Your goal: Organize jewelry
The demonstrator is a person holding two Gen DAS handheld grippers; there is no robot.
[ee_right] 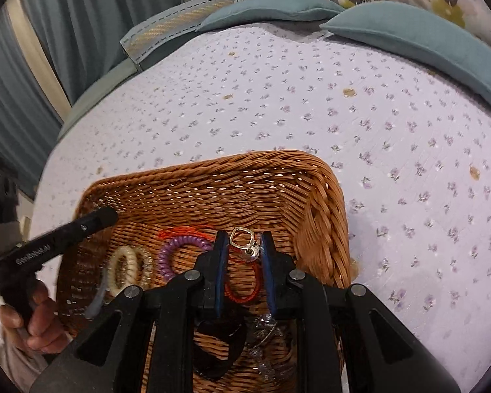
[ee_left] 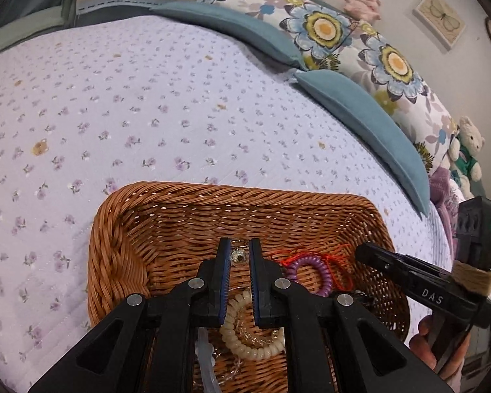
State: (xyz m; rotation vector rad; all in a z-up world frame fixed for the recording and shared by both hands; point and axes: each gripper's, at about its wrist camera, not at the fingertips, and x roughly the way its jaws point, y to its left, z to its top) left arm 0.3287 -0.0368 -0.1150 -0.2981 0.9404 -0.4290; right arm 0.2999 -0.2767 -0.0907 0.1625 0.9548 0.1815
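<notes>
A brown wicker basket [ee_left: 232, 193] [ee_right: 245, 160] sits on a lilac flowered quilt [ee_left: 147, 114]. My left gripper [ee_left: 239, 250] hangs over it, shut on a small silver piece [ee_left: 239, 256] between its tips. My right gripper [ee_right: 244, 240] is shut on a silver ring-and-bell charm [ee_right: 245, 245], and its red cord [ee_right: 242, 298] hangs below in a loop. On the basket floor lie a purple coil band [ee_left: 325, 281] [ee_right: 163, 258], a cream coil band [ee_left: 255, 355] [ee_right: 134, 262], a black band [ee_right: 219, 337] and clear glittery pieces [ee_right: 265, 327]. Each gripper also shows from the side in the other's view [ee_left: 360, 252] [ee_right: 109, 214].
Teal pillows [ee_left: 360, 104] and a floral cushion [ee_left: 327, 29] line the far side of the bed, with plush toys [ee_left: 468, 154] beyond. A person's hand [ee_right: 32, 311] grips the left tool at the basket's left. Curtains [ee_right: 65, 32] hang past the quilt's left edge.
</notes>
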